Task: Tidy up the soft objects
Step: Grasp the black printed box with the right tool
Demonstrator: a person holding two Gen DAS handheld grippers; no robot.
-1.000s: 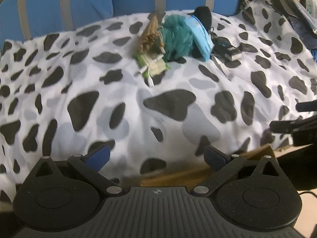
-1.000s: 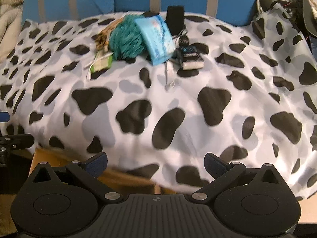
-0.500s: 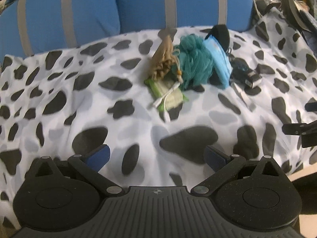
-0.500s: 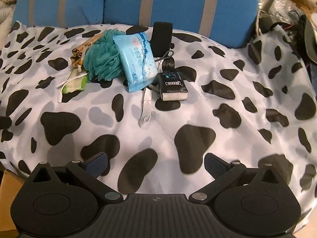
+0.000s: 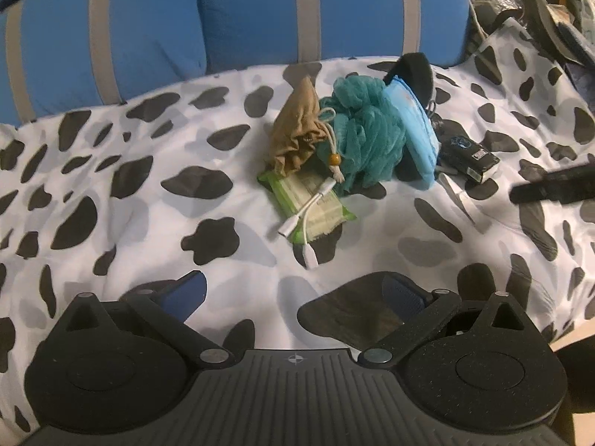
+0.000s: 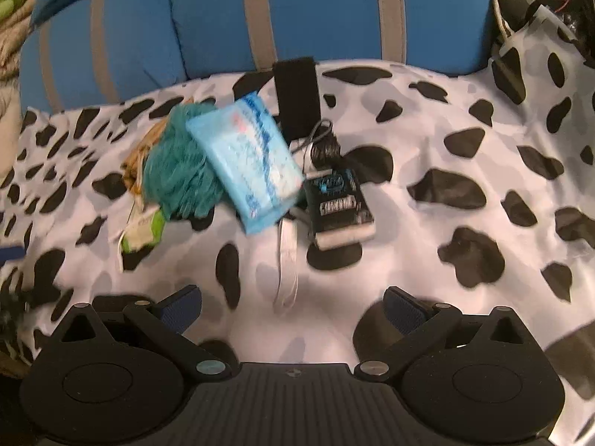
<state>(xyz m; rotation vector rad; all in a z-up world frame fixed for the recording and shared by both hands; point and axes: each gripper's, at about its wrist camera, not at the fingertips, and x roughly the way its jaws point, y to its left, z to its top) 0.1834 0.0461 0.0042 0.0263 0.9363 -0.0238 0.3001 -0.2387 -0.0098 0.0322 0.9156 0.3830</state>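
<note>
A pile lies on the cow-print sheet [image 5: 111, 186]: a tan drawstring pouch [image 5: 297, 130], a teal mesh sponge [image 5: 366, 132], a light blue wipes pack [image 5: 414, 137], a green tissue pack [image 5: 312, 204] with a white adapter cable [image 5: 308, 219] on it. My left gripper [image 5: 293, 293] is open and empty, short of the pile. In the right wrist view the sponge [image 6: 178, 182], the blue pack [image 6: 253, 160] and a black box [image 6: 340, 204] lie ahead. My right gripper [image 6: 293, 306] is open and empty.
Blue cushions with grey stripes [image 5: 241, 15] stand behind the pile. A black pouch [image 6: 297, 98] leans at the back. A white strap [image 6: 286, 267] lies just ahead of the right gripper. Clutter [image 5: 539, 18] sits at the far right. The right gripper's finger [image 5: 554, 186] shows at the right edge.
Both grippers have moved forward over the sheet toward the pile, which now looks larger and nearer. Both stay open.
</note>
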